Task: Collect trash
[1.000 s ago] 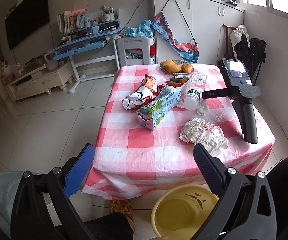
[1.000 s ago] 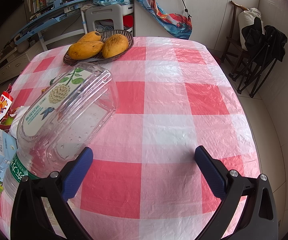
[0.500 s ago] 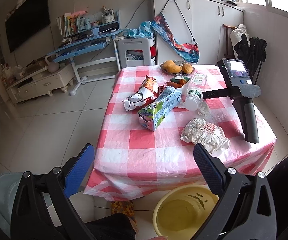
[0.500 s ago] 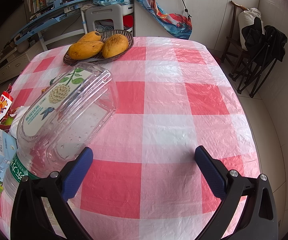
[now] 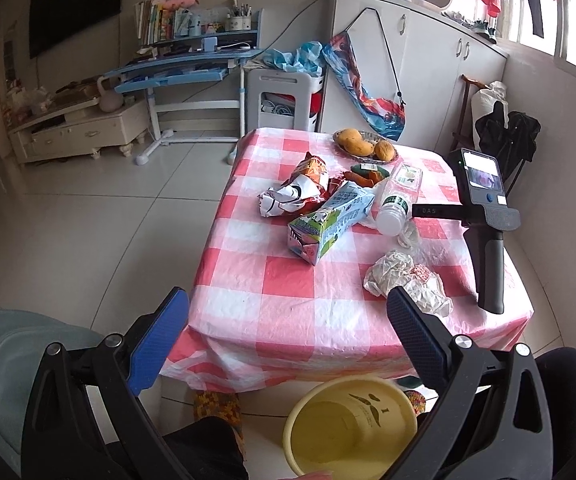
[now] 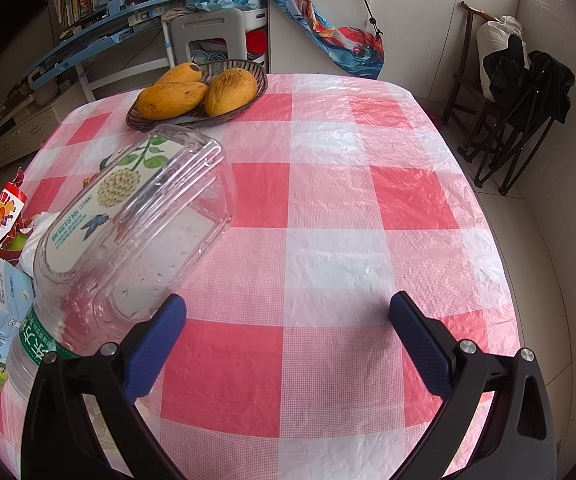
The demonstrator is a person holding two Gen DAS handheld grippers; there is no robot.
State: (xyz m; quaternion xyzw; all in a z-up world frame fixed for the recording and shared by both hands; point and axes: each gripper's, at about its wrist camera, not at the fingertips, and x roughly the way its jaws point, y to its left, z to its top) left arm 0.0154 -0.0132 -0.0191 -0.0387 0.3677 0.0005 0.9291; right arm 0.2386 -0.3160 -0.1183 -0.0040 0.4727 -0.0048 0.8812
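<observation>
Trash lies on the red-checked table (image 5: 288, 280): a milk carton (image 5: 328, 222), a crumpled snack bag (image 5: 296, 190), an empty clear plastic bottle (image 5: 398, 196) and crumpled white paper (image 5: 404, 280). A yellow bin (image 5: 348, 424) stands on the floor below the table's near edge. My left gripper (image 5: 288, 320) is open and empty, held back from the table above the bin. My right gripper (image 6: 288, 320) rests on the table, open and empty, with the bottle (image 6: 128, 232) lying just left of its left finger (image 6: 156, 344). The right gripper's body shows in the left wrist view (image 5: 484, 216).
A basket of mangoes (image 6: 196, 92) sits at the table's far side. A grey chair (image 5: 4, 368) is at the lower left. A blue desk (image 5: 184, 68), white cabinets (image 5: 428, 72) and a folded black chair (image 6: 528, 92) stand around the table.
My left gripper has drifted slightly back and left, so the table sits a little higher in its view. The right gripper and the bottle have not moved.
</observation>
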